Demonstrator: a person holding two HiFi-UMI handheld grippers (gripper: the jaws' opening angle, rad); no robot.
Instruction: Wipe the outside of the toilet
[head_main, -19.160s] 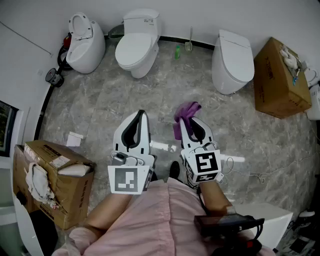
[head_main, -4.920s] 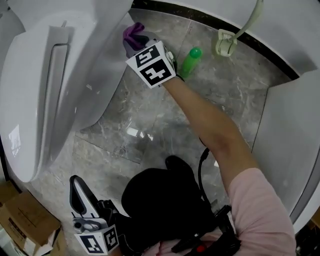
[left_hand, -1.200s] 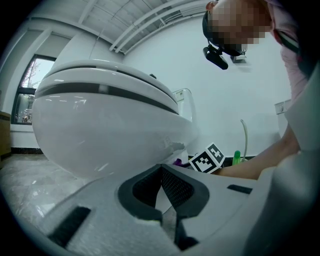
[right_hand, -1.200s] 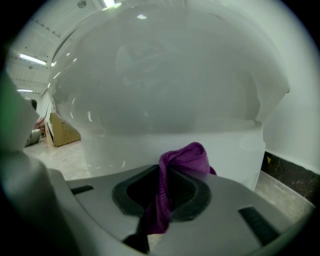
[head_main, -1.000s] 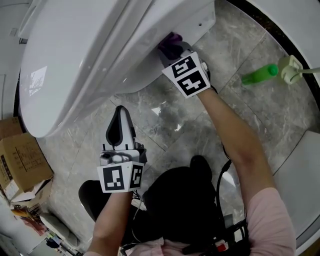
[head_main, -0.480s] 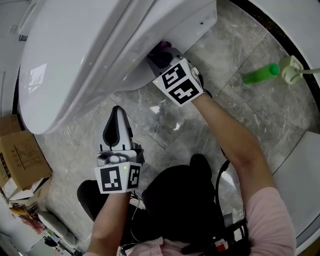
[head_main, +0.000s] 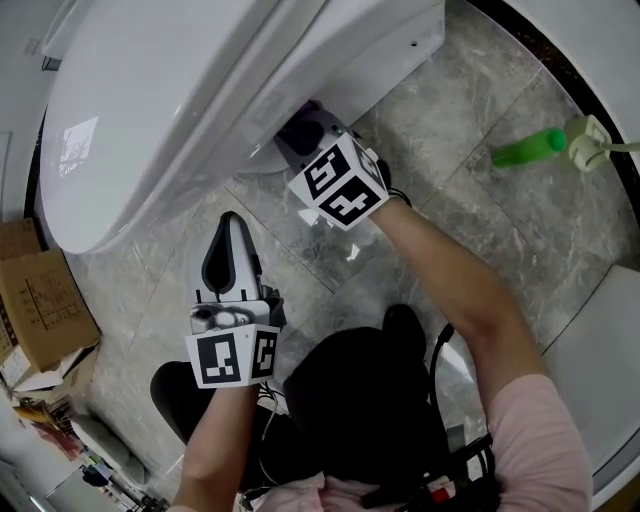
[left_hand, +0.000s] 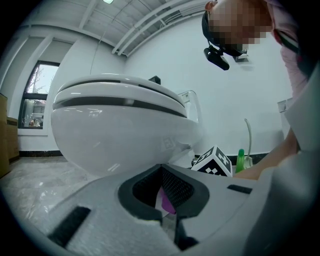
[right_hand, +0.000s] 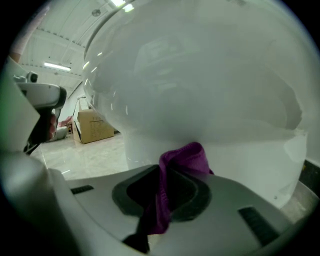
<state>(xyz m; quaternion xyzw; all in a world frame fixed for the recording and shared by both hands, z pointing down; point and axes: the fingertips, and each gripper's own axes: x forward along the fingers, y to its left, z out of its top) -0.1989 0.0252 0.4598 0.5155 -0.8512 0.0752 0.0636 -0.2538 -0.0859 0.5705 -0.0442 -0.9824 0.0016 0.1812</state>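
Nearest, the left gripper (head_main: 230, 228) hangs over the marble floor (head_main: 450, 90) with its jaws closed together, pointing at the toilet (head_main: 190, 90) and not touching it. Beyond it, the right gripper (right_hand: 167, 175) is clamped on a purple cloth (right_hand: 187, 155), which it presses against the outside of the bowl, under the seat. A green bottle (head_main: 527, 148) is on the floor at the far right.

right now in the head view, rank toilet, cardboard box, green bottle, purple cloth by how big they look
1. toilet
2. cardboard box, partly cropped
3. green bottle and purple cloth: unranked, as the cloth is mostly hidden by the right tool
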